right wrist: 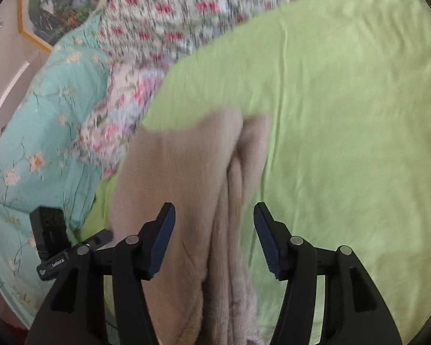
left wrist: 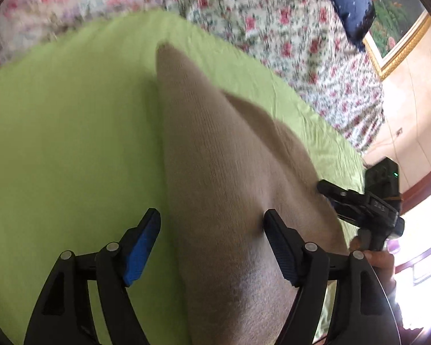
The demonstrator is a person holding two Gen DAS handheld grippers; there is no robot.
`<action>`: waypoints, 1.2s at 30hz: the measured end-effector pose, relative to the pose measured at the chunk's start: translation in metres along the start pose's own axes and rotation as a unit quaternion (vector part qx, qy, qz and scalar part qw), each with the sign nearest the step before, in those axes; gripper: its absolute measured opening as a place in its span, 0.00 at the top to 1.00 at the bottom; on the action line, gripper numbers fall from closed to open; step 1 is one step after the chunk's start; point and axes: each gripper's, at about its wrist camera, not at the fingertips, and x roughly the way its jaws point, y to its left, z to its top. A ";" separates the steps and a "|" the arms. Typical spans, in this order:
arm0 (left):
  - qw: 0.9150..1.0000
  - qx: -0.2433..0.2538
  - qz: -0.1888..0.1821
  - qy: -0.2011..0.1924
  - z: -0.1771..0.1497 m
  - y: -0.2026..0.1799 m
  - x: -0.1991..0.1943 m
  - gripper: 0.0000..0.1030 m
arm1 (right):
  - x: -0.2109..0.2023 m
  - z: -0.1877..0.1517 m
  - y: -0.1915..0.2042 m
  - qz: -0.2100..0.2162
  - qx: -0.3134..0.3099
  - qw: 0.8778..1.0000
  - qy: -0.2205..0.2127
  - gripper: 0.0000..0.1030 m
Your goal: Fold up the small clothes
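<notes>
A folded beige knitted garment (left wrist: 215,149) is spread on lime-green cloth (left wrist: 71,129); left gripper (left wrist: 212,224) and right gripper (right wrist: 214,218) are held open above it, gripping nothing.

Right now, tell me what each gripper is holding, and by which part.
Nothing is held. The left gripper and the right gripper both stand open over the beige knit garment, which lies on the green sheet; no pad presses on it.
</notes>
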 end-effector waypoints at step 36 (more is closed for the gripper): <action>0.992 0.072 0.104 -0.009 0.000 -0.038 0.013 0.40 | -0.013 0.008 0.006 -0.048 -0.012 0.997 -0.051 0.87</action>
